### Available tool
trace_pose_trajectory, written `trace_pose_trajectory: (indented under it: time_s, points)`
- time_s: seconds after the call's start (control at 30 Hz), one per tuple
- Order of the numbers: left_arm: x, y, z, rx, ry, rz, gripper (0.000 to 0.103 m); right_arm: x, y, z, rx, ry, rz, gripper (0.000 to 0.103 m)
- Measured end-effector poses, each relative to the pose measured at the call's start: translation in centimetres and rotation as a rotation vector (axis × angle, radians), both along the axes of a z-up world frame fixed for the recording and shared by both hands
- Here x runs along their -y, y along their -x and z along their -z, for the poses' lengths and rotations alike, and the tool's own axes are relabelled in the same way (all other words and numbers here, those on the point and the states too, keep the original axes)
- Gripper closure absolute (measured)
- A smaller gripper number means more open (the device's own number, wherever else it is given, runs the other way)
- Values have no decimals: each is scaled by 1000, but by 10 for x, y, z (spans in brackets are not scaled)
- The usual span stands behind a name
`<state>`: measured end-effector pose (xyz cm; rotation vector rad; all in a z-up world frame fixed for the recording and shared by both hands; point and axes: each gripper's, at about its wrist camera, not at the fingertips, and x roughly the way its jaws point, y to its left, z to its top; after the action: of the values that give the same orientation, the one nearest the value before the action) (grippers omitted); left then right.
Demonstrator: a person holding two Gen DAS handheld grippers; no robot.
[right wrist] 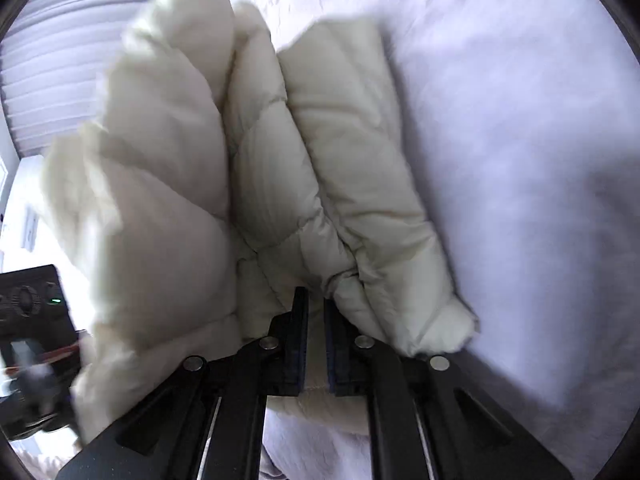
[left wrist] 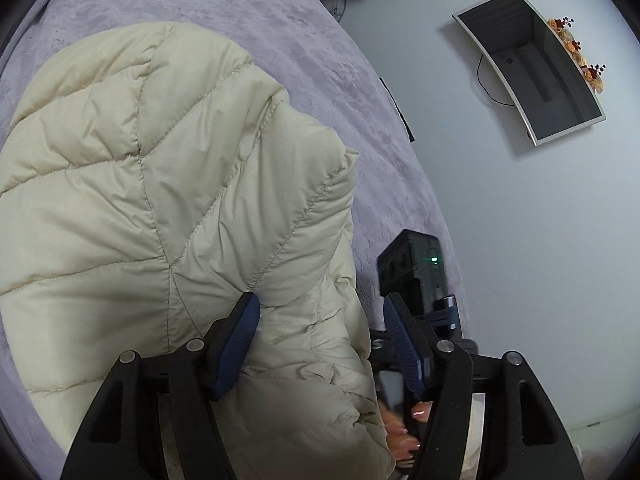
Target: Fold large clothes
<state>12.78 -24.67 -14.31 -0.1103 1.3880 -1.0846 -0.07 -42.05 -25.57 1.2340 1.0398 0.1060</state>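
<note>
The cream puffer jacket (left wrist: 160, 200) lies bunched on the lilac bedspread (left wrist: 320, 60), its long axis running from near to far, quilted folds stacked in 3 ridges in the right wrist view. The right gripper (right wrist: 316, 344) sits at the jacket's near edge, jaws nearly shut, pinching a thin fold of cream fabric. The left gripper (left wrist: 320, 340) hovers over the near right edge of the jacket with jaws well apart, fabric between them but not pressed. The right gripper, the only one with a grip, looks best placed to lead the next fold. A TV (left wrist: 532, 68) hangs on the far wall.
</note>
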Motion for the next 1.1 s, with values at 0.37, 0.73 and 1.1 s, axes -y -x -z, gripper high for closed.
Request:
trace_pose_trajectory:
  time_s: [0.37, 0.73, 1.1]
  points:
    - [10, 13, 1, 90, -35, 46, 38, 93, 21, -87, 134, 103, 71, 20]
    - [20, 31, -2, 172, -90, 59, 38, 18, -57, -130, 54, 263, -307, 92]
    - [-47, -10, -54, 308, -119, -104, 38, 39, -35, -77, -45, 305, -252, 93]
